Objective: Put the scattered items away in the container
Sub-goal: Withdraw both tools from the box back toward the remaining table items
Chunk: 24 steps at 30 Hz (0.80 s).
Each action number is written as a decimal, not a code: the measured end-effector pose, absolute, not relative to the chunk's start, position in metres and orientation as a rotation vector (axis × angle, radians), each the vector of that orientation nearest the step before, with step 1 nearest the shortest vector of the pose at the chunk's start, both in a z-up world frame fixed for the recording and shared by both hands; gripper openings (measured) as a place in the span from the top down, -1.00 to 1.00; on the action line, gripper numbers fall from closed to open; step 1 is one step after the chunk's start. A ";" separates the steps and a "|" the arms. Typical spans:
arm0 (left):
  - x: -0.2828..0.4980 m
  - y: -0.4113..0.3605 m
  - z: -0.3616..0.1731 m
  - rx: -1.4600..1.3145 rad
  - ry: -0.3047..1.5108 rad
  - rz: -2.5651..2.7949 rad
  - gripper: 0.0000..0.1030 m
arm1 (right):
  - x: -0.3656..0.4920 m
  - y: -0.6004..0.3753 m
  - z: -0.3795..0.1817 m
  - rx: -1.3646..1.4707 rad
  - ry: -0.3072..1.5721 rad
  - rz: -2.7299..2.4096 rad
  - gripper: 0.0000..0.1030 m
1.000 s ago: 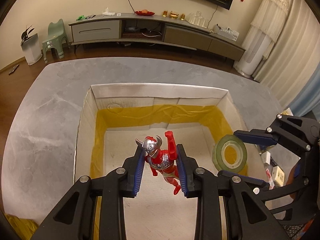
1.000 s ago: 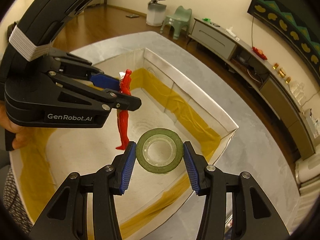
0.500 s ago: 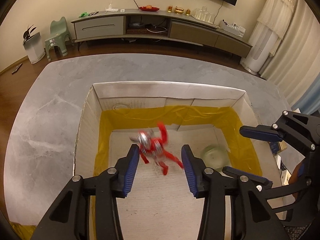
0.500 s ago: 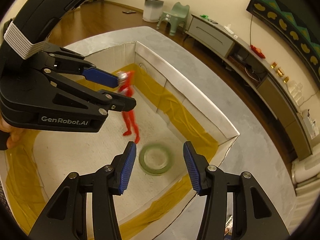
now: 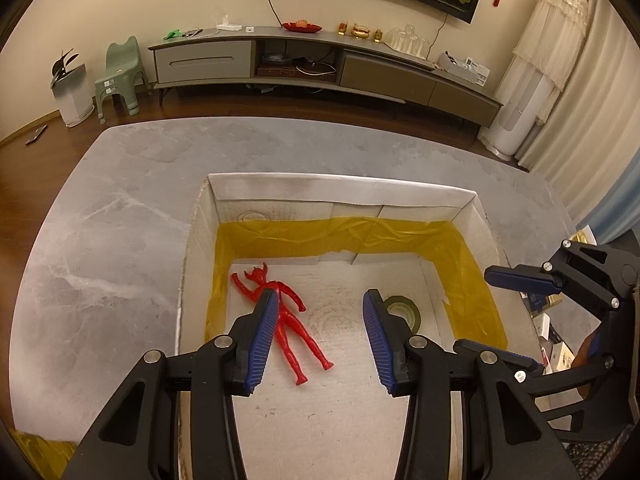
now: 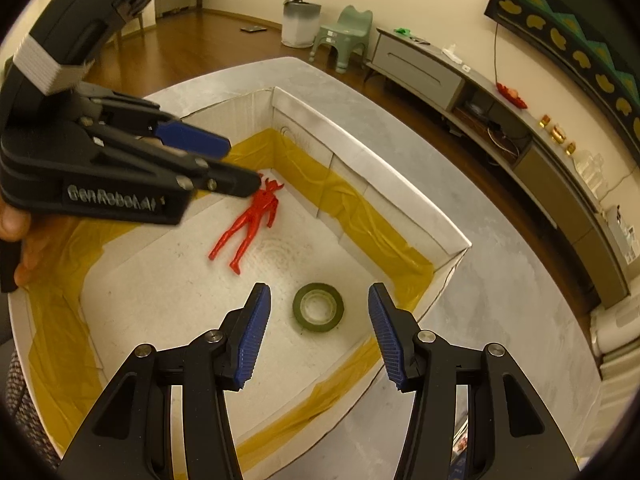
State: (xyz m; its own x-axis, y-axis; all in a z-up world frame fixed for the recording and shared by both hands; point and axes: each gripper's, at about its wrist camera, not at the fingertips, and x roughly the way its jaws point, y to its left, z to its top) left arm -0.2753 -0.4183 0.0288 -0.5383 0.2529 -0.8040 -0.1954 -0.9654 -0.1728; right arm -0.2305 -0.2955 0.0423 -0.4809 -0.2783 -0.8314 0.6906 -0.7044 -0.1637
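Though both lay loose on the box floor, toy figure [image 5: 289,322] and tape roll [image 6: 318,307] kept well apart: figure flat on its back toward one walled corner, roll flat on its side nearer the other wall. Looked like dropped pieces at rest, neither leaning on a wall nor touching anything else. Box [image 6: 384,184] of white card, open-topped, lined low with yellow film, set on a grey mat [image 5: 100,240].

Left claw [image 5: 320,334] over the figure, jaws spread wide, nothing between them. Right claw [image 6: 318,326] above the roll, likewise wide and empty. Judged as release postures: both hung over the box so pieces would fall inside the walls.

Lettering on the left claw's side read "GenRobot.AI", slightly blurred. More small packets glimpsed outside the box at the left-wrist view's right edge; print too small to read. Probably more left to collect.
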 end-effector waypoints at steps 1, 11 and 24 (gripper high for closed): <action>-0.273 -0.420 0.031 -1.344 -0.092 2.554 0.11 | -0.229 -0.295 0.043 1.109 0.658 -2.192 -0.05; -0.248 -0.425 0.043 -1.327 -0.096 2.557 0.11 | -0.208 -0.287 0.052 1.104 0.610 -2.183 -0.05; -0.196 -0.420 0.057 -1.306 -0.074 2.532 0.11 | -0.176 -0.263 0.062 1.111 0.488 -2.174 -0.05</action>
